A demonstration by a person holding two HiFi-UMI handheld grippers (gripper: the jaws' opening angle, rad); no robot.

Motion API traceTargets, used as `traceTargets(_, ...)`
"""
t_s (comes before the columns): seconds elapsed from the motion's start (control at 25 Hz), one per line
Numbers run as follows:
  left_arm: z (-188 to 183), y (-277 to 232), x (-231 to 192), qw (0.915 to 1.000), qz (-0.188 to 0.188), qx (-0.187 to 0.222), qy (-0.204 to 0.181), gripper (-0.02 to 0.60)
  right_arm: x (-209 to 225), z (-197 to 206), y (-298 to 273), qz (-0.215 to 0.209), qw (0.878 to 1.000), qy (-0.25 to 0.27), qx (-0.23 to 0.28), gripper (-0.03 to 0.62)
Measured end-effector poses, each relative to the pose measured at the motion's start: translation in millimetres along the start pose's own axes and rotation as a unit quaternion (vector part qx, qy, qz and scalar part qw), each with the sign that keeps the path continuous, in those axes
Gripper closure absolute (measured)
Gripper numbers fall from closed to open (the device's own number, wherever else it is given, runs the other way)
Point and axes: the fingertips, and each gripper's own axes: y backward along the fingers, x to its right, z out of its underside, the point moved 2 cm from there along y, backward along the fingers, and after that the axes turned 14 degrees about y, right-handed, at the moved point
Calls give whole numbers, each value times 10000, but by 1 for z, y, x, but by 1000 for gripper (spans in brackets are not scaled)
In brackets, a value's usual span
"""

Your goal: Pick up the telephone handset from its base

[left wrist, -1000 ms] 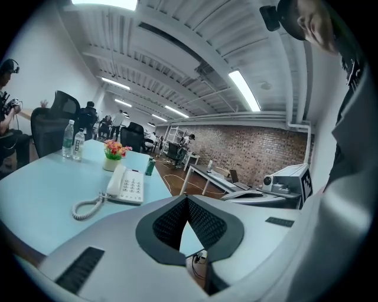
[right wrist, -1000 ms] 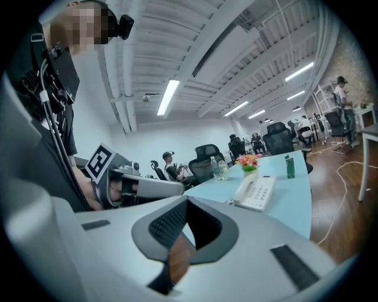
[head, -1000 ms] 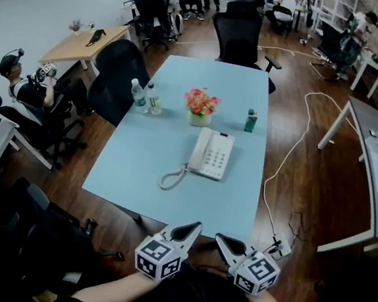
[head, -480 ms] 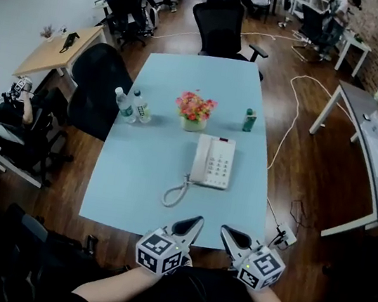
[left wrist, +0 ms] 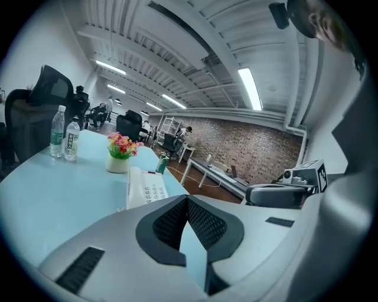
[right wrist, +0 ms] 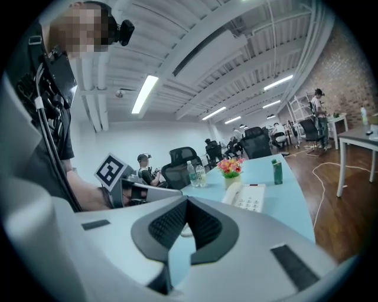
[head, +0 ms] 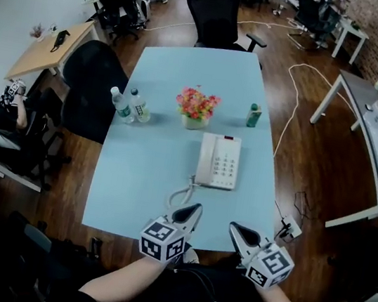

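A white telephone [head: 223, 162] lies on the light blue table [head: 143, 168], its handset [head: 206, 158] resting in the cradle along the left side. The coiled cord [head: 180, 196] loops toward the near edge. My left gripper [head: 192, 211] is shut and empty at the table's near edge, just short of the cord. My right gripper [head: 237, 229] is also shut with nothing in it, at the near edge to the right. In the left gripper view the telephone [left wrist: 143, 189] sits just beyond the closed jaws [left wrist: 187, 198]. The right gripper view shows the handset [right wrist: 231, 193] ahead and right of its closed jaws [right wrist: 186, 199].
A pot of flowers [head: 196, 107] stands behind the phone, with two water bottles [head: 129, 104] to its left and a green bottle [head: 253, 114] to its right. Black office chairs [head: 88, 88] surround the table. A white cable [head: 288, 120] trails over the wooden floor.
Both grippers have moved forward, from short of the table to over its near edge, and the phone now lies closer to them. The jaws stayed shut.
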Motion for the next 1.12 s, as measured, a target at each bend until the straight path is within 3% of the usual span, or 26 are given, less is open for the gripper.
traceTargets(0.4, -46, -35, -54, 9927, -1050, 598, 46, 579, 39, -17, -19, -535, 9978, 363, -121, 576)
traceTargets(0.44, -51, -40, -56, 9913, -1141, 648, 50, 539, 45, -23, -21, -600, 9973, 425, -90, 576)
traceTargets(0.48, -55, -47, -60, 9900, -1246, 666, 36, 440, 50, -29, -22, -663, 9965, 507, -66, 576)
traceTargets(0.76, -76, -134, -106, 9783, -2050, 223, -182, 333, 82, -30, -17, -948, 9925, 759, -109, 576)
traceTargets(0.96, -78, -196, -145, 9662, -2547, -316, -245, 333, 106, -18, 3, -805, 9950, 573, -129, 576)
traceTargets(1.12, -75, -220, -163, 9578, -2818, -516, -256, 333, 123, -5, 14, -610, 9974, 380, -94, 576)
